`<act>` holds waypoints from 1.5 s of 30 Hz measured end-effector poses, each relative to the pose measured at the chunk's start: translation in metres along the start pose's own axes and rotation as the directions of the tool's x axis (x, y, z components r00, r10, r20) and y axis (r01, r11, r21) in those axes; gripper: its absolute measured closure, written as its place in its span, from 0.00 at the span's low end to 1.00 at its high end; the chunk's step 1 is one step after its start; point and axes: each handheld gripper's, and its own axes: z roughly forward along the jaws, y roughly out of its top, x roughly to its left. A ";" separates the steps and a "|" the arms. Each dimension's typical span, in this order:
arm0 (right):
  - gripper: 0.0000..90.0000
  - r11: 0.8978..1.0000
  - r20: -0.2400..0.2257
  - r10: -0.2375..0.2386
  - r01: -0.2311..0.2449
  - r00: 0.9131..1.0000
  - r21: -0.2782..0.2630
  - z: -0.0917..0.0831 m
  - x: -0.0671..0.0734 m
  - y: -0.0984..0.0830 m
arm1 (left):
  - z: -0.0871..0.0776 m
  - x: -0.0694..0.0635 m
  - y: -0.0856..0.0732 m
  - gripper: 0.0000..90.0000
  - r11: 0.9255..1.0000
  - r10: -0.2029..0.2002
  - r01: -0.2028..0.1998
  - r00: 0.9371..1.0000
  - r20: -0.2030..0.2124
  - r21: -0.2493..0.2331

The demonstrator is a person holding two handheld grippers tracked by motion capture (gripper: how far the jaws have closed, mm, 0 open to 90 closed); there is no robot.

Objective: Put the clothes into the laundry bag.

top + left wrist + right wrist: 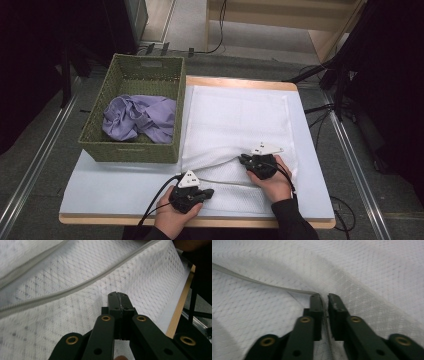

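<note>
l gripper (206,192) jaws shut, r gripper (243,159) pinching white mesh bag (235,120) zip.

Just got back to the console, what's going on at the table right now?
A person is working on a white mesh laundry bag lying flat on the table, one gripper in each hand. The left gripper is shut at the bag's near edge; the right gripper is pinched at its zipper. A purple garment waits in the green basket.

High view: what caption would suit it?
Two hand-held tools pinch a white mesh bag beside a green basket of lilac cloth.
</note>
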 end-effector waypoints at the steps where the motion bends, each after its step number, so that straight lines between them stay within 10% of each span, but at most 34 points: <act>1: 1.00 1.000 0.000 -0.003 0.003 1.000 0.006 0.000 0.000 0.001 | 0.000 0.000 0.000 1.00 1.000 -0.001 0.001 1.000 0.002 0.001; 21: 1.00 0.983 -0.052 -0.036 0.026 0.998 -0.183 -0.067 0.024 0.040 | -0.007 0.002 0.003 1.00 0.999 -0.037 0.037 0.999 0.011 -0.034; 45: 1.00 0.968 -0.083 -0.025 0.003 0.996 -0.250 -0.080 0.030 0.041 | -0.012 0.005 0.003 1.00 0.998 -0.026 0.025 1.000 -0.011 -0.051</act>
